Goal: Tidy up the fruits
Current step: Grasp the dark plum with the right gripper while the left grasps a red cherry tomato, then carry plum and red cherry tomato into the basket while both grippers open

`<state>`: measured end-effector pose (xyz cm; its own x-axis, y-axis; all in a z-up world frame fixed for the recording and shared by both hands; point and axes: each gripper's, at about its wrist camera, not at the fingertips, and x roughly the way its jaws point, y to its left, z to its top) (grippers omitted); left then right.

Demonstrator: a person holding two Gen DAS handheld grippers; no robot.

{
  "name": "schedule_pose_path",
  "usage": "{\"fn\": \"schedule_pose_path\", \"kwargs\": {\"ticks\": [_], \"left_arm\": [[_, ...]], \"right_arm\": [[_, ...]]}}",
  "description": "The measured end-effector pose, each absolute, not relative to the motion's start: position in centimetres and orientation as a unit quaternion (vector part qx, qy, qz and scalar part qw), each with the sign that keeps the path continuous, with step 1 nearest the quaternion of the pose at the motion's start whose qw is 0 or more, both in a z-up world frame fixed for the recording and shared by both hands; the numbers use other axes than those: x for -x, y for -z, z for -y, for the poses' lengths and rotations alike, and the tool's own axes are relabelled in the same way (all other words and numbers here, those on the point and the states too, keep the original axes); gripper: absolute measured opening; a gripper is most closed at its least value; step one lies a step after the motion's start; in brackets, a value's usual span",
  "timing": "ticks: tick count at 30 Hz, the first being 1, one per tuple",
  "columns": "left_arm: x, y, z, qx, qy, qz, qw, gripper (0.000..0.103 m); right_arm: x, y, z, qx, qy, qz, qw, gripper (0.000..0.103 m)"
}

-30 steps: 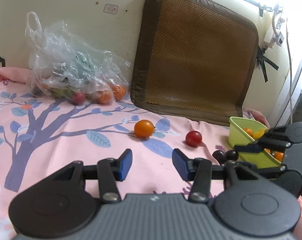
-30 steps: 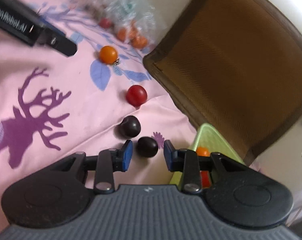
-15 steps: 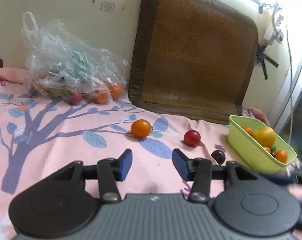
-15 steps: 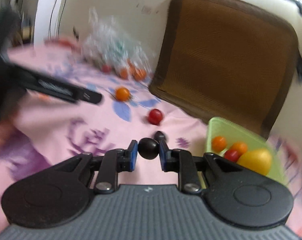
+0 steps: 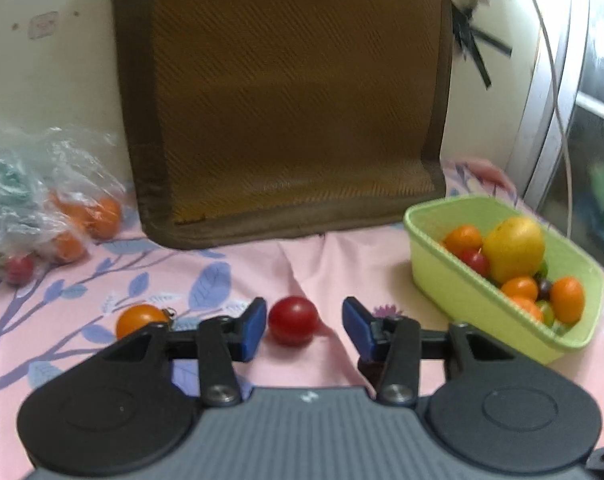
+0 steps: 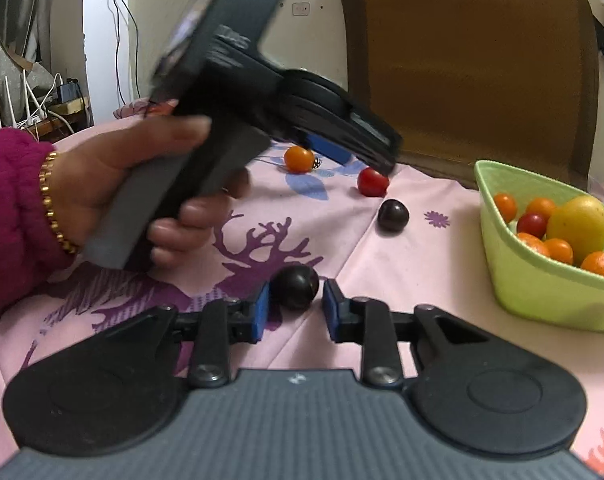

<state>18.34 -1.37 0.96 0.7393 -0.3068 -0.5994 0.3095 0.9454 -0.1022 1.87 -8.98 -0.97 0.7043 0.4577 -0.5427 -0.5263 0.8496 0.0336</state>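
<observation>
My right gripper (image 6: 294, 307) is shut on a dark plum (image 6: 294, 285) and holds it above the pink cloth, left of the green basket (image 6: 541, 280). My left gripper (image 5: 300, 326) is open, its blue pads either side of a red tomato (image 5: 293, 320) on the cloth; it also shows in the right wrist view (image 6: 373, 182). An orange tomato (image 5: 140, 320) lies to its left. A second dark plum (image 6: 393, 216) lies on the cloth. The basket (image 5: 461, 288) holds several oranges, a red tomato and a yellow fruit (image 5: 513, 248).
A brown woven cushion (image 5: 282, 100) leans on the wall behind. A clear plastic bag (image 5: 34, 208) with more fruit sits at the far left. The left hand and its gripper body (image 6: 230, 80) fill the left of the right wrist view.
My right gripper closed on the dark plum and lifted it back from the cloth. My left gripper moved forward and right until the red tomato sat between its open fingers.
</observation>
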Motion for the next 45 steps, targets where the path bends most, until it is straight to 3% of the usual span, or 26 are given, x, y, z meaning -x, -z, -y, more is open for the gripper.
{"fn": "schedule_pose_path", "kwargs": {"ticks": [3,9,21,33,35,37,39,45], "left_arm": [[-18.4,-0.5,1.0,0.006,0.146,-0.324,0.935,0.029],[-15.7,-2.0,-0.8,0.034,0.141,-0.312,0.939,0.029],[-4.4,-2.5,2.7,0.031,0.247,-0.308,0.918,0.029],[-0.6,-1.0,8.9,-0.045,0.278,-0.308,0.909,0.030],[-0.5,-1.2,8.8,-0.044,0.277,-0.310,0.908,0.033],[-0.3,-1.5,8.8,-0.047,0.272,-0.303,0.912,0.043],[-0.3,-1.6,8.9,-0.055,0.269,-0.300,0.914,0.045],[-0.8,-0.6,9.3,-0.062,0.268,-0.317,0.908,0.040]], "right_arm": [[-2.5,1.0,9.7,0.030,-0.274,-0.282,0.919,0.029],[-1.4,0.7,10.8,0.007,-0.268,-0.268,0.925,0.027],[3.6,0.3,16.4,0.026,-0.190,-0.238,0.952,0.028],[6.9,1.5,20.9,0.034,-0.120,-0.255,0.959,0.029],[6.9,1.9,21.2,0.031,-0.120,-0.258,0.958,0.030],[7.1,1.8,21.2,0.031,-0.119,-0.256,0.959,0.032],[7.3,1.7,21.0,0.031,-0.120,-0.252,0.960,0.032],[7.6,1.9,21.3,0.028,-0.126,-0.253,0.959,0.032]]}}
